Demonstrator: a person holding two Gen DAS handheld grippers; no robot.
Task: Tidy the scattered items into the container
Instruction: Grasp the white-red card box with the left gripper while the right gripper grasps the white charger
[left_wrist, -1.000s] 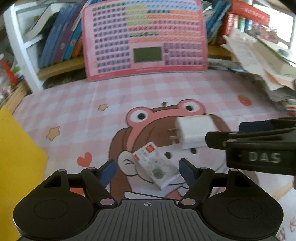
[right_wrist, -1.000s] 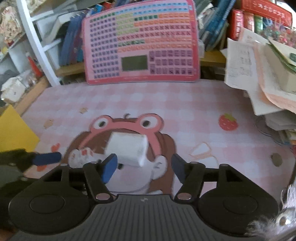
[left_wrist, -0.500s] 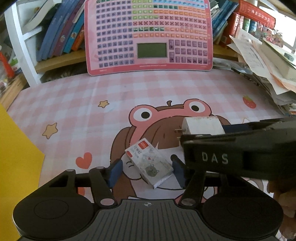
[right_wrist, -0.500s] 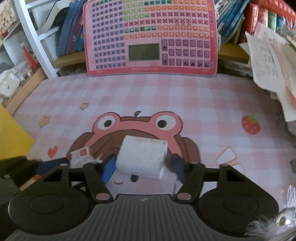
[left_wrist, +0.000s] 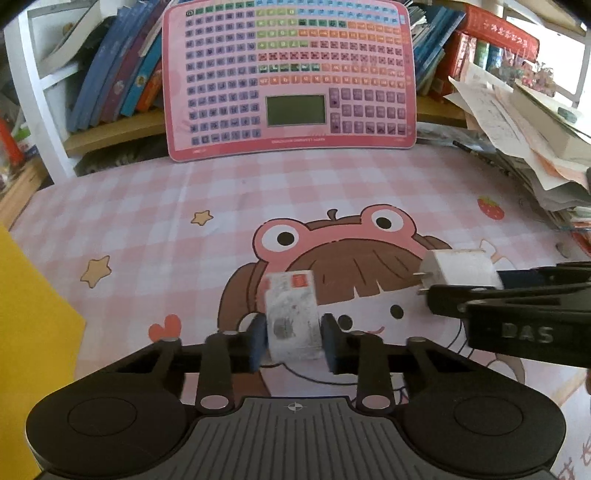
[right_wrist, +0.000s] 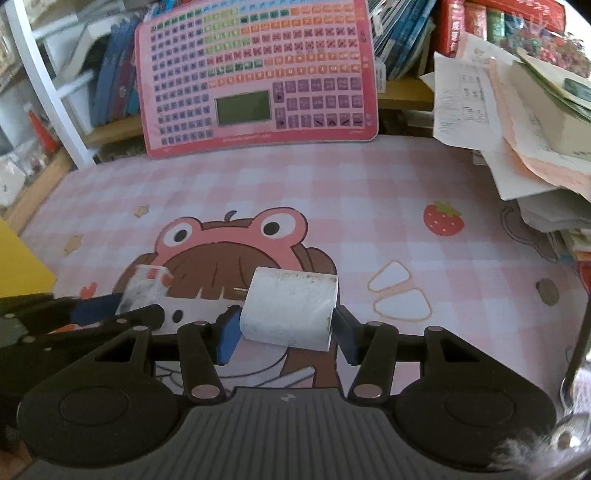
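at six o'clock your left gripper (left_wrist: 291, 341) has just been closing onto the small white printed card box (left_wrist: 291, 317), right gripper (right_wrist: 282, 332) closing around the white plastic charger block (right_wrist: 290, 308); grasp step, next lift both toward the yellow container (left_wrist: 33, 332) at nine o'clock.

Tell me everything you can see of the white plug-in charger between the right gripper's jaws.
The white plastic charger block is boxy with rounded edges, its surface scuffed and smudged grey. Two thin metal prongs stick out of one end, towards the left gripper's side. It lies lengthwise across the right gripper, whose blue-padded jaws have just been closing and now sit against both ends. Below it is the pink checked cartoon mat; whether it is lifted is unclear.
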